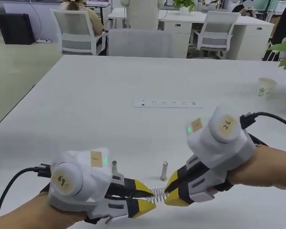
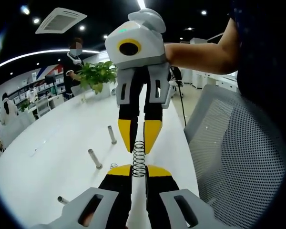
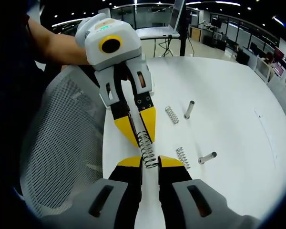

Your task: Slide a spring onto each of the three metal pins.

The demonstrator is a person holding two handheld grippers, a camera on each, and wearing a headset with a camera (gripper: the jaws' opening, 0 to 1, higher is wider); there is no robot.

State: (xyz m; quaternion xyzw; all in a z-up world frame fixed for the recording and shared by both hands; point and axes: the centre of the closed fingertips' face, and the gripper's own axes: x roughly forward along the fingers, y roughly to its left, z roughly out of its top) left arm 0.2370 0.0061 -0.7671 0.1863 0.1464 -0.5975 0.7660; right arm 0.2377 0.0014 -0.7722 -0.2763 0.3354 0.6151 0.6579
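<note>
The left gripper (image 2: pixel 139 170) is drawn narrow on one end of the spring (image 2: pixel 139 155). The right gripper (image 3: pixel 150 162) is pinched just as narrow on the other end. The spring spans tip to tip between them over the near part of the white bench (image 1: pixel 133 81).

In the head view, two pins stand upright just beyond the tips: the left pin (image 1: pixel 114 167) and the right pin (image 1: pixel 164 170). The left gripper view adds a third pin (image 2: pixel 63 200), which lies on its side on the bench.

The right gripper view brings in two more springs flat on the bench. The first loose spring (image 3: pixel 171 114) lies beside an upright pin, and the second loose spring (image 3: pixel 182 157) lies beside the fallen one. Farther off in the head view, a power strip (image 1: pixel 164 103) sits mid-bench.
</note>
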